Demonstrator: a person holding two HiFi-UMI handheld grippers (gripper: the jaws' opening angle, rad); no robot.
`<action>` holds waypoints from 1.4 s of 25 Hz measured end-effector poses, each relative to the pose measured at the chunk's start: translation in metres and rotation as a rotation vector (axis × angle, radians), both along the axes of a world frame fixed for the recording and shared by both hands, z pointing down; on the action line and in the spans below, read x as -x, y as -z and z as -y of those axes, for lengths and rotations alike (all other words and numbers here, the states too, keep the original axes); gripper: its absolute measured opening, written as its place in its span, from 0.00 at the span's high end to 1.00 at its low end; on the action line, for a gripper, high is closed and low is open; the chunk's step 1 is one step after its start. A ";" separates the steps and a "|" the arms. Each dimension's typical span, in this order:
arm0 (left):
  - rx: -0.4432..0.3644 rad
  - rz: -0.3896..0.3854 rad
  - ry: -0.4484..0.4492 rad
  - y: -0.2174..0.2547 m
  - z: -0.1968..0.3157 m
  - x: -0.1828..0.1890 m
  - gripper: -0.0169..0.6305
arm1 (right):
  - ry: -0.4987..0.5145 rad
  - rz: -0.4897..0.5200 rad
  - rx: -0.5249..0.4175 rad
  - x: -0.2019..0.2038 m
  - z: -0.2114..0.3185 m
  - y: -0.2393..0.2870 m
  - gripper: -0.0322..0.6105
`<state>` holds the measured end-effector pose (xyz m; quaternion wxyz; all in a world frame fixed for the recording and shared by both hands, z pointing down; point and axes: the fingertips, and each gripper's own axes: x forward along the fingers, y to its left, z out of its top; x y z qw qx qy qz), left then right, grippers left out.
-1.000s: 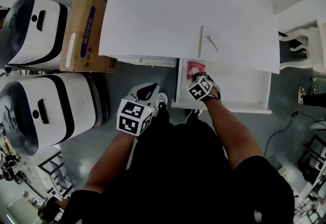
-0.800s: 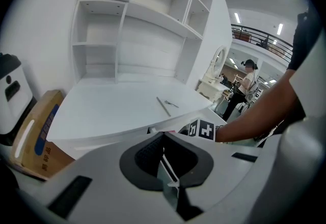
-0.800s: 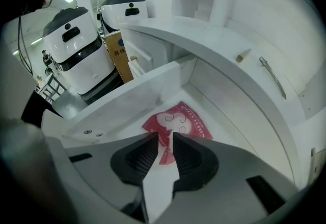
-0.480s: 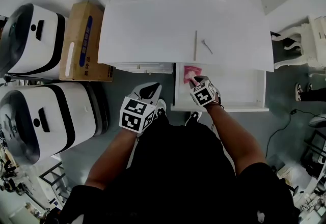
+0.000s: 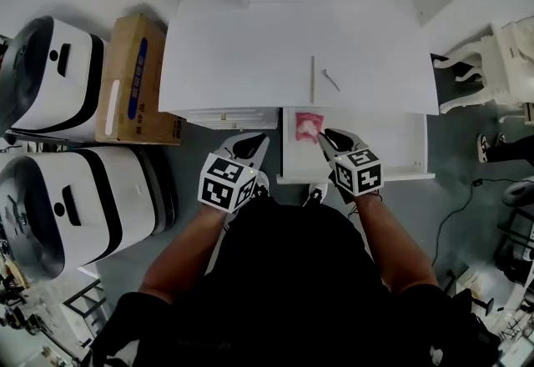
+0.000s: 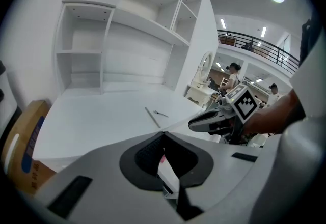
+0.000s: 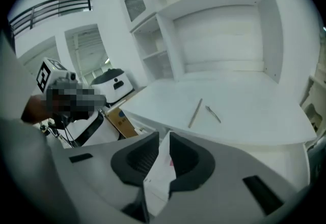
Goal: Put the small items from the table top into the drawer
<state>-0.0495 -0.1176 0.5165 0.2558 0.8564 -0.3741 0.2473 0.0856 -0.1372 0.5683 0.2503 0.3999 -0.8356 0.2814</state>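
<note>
On the white table top (image 5: 250, 57) lie a thin wooden stick (image 5: 313, 79) and a small metal piece (image 5: 331, 79) just to its right; both also show in the left gripper view as the stick (image 6: 152, 117) and metal piece (image 6: 161, 113). Below the table's edge the drawer (image 5: 388, 140) stands pulled out, with a pink packet (image 5: 308, 125) lying at its left end. My right gripper (image 5: 334, 140) hovers over the drawer beside the packet, open and holding nothing. My left gripper (image 5: 248, 144) hangs left of the drawer, shut and empty.
A cardboard box (image 5: 125, 77) and two white-and-black machines (image 5: 50, 61) (image 5: 67, 198) stand left of the table. A white chair (image 5: 501, 65) is at the right. Open shelves (image 6: 127, 29) rise behind the table top. The person's dark-clothed body fills the lower head view.
My right gripper has drawn back toward the person, off the pink packet, which stays in the drawer. The left gripper has hardly moved.
</note>
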 end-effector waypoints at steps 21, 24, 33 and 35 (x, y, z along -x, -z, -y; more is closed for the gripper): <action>-0.065 -0.027 -0.073 0.028 -0.002 -0.024 0.96 | -0.073 0.065 -0.168 -0.027 -0.019 0.071 0.90; -0.070 -0.024 -0.074 0.029 -0.002 -0.025 0.96 | -0.077 0.053 -0.165 -0.029 -0.020 0.069 0.90; -0.062 -0.053 -0.077 0.030 -0.002 -0.032 0.96 | -0.080 0.060 -0.133 -0.029 -0.021 0.060 0.90; -0.065 -0.034 -0.067 0.028 0.001 -0.032 0.96 | -0.078 0.062 -0.129 -0.028 -0.020 0.058 0.90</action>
